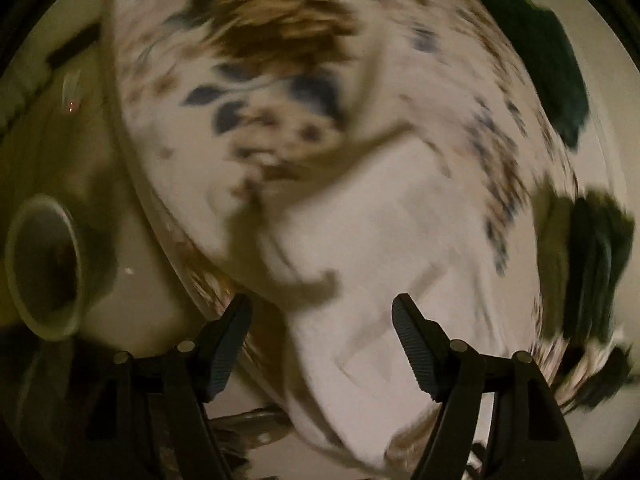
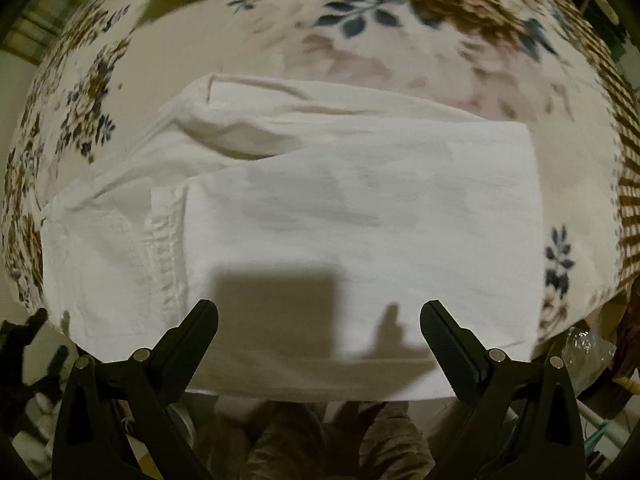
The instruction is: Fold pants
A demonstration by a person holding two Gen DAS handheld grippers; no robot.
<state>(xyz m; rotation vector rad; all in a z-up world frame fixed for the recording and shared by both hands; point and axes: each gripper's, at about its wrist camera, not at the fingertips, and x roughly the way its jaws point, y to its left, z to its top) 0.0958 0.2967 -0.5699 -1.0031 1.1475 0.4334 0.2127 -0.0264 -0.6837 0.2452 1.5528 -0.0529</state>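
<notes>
Off to the left of the left claw (image 1: 322, 344) stands a round pale bin (image 1: 44, 268) on the floor. That claw gapes wide with nothing between its jaws; just ahead of it, blurred by motion, lie the white pants (image 1: 400, 248) on the floral cloth (image 1: 280, 60), with dark green fabric (image 1: 552, 64) further right. The right claw (image 2: 319, 336) is likewise spread wide and empty (its shadow falls on the cloth). The pants (image 2: 340, 208) lie folded flat directly ahead of it, waistband to its left, on the floral cloth (image 2: 440, 24).
</notes>
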